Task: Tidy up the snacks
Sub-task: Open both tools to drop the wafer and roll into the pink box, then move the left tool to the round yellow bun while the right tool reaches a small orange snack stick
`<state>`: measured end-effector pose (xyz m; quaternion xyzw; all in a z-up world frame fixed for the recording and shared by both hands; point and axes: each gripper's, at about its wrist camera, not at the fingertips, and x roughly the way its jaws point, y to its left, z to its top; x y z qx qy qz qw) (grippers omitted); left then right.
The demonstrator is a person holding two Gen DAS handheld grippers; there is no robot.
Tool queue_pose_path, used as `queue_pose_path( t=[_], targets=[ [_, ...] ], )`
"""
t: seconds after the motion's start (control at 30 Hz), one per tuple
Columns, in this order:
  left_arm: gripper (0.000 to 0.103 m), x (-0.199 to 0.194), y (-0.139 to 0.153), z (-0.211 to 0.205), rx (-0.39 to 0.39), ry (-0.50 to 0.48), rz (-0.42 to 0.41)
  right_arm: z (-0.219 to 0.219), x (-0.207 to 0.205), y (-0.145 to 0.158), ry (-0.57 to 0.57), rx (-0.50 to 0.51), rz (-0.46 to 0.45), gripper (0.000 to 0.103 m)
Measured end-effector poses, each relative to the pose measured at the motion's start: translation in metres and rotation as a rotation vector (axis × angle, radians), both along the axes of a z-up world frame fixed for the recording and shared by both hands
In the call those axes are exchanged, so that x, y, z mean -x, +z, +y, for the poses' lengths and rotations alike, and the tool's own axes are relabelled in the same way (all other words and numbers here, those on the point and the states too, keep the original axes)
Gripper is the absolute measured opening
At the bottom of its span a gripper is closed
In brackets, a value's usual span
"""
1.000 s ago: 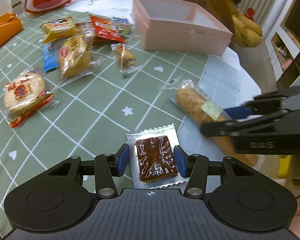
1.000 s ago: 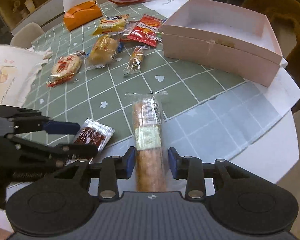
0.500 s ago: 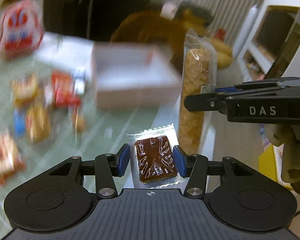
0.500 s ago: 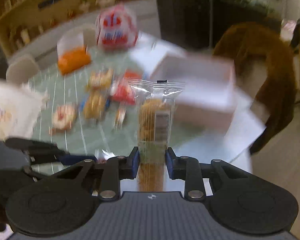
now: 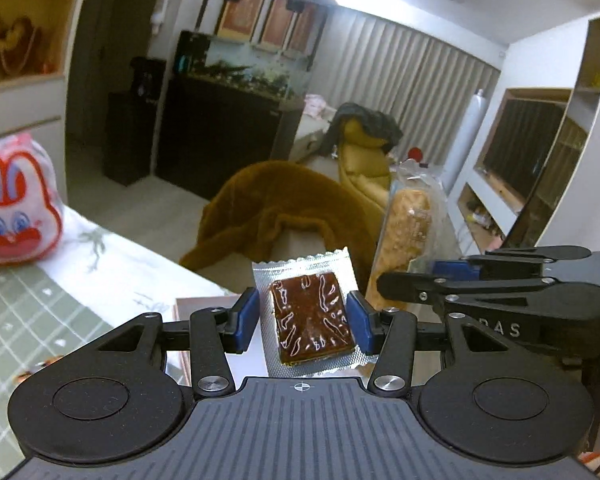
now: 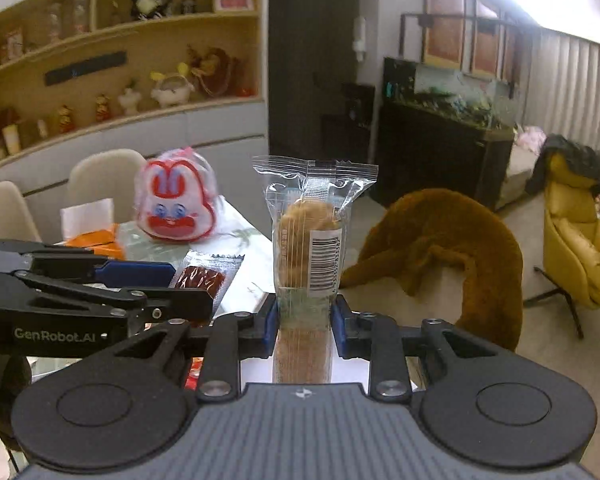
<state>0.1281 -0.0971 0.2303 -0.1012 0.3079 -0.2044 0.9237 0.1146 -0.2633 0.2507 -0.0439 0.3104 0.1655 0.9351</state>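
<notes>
left gripper (image 5: 302,316) | brown snack (image 5: 312,318) pinched | right gripper (image 6: 303,322) | biscuit pack (image 6: 308,256) clamped upright | both raised for boxing

Crinkled silver foil packet (image 5: 306,312), glossy clear plastic wrapper (image 6: 314,216), fuzzy brown cloth (image 6: 440,236).

The left gripper (image 6: 156,280) reads "GenRobot.AI" in pale letters along its black side. The right gripper (image 5: 412,280) shows "DAS", partly hidden. The wrapped cake roll (image 6: 308,248) carries a barcode label, digits too small to read.
</notes>
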Motion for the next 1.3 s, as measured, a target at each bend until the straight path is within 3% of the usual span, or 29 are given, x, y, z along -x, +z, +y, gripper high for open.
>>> queue_pose_path(
  t=[0.07,0.2,0.37,0.47,0.63,0.7,0.83,1.03,1.13,1.3],
  targets=[
    [0.054,-0.020,-0.022,0.004,0.033,0.010,0.041,0.003,-0.029,-0.013,-0.017,-0.007,0.072,0.027],
    [0.056,-0.076,-0.088,0.016,0.138,-0.002,0.259,0.010,-0.077,-0.059,-0.041,-0.022,0.238,0.028],
    [0.055,-0.081,-0.131,0.032,0.105,0.106,0.317,0.004,-0.104,-0.105,-0.093,-0.058,0.340,0.035],
    [0.055,-0.077,-0.137,0.041,0.145,0.109,0.341,-0.005,-0.094,-0.119,-0.090,-0.058,0.334,0.043],
    [0.055,-0.065,-0.128,0.045,0.212,0.106,0.310,-0.015,-0.066,-0.141,-0.098,-0.038,0.337,0.044],
    [0.055,-0.051,-0.125,0.049,0.187,0.135,0.294,-0.014,-0.048,-0.149,-0.079,-0.030,0.324,0.044],
    [0.055,-0.009,-0.124,0.069,0.058,0.238,0.242,-0.004,-0.009,-0.163,-0.031,-0.001,0.283,0.044],
    [0.055,0.041,-0.141,0.118,-0.025,0.437,0.268,0.024,0.037,-0.192,-0.020,0.101,0.175,0.054],
    [0.055,0.060,-0.147,0.142,-0.060,0.515,0.286,0.034,0.045,-0.208,0.024,0.098,0.234,0.054],
    [0.055,0.071,-0.152,0.168,-0.003,0.561,0.340,0.038,0.048,-0.222,0.028,0.052,0.314,0.054]
  ],
)
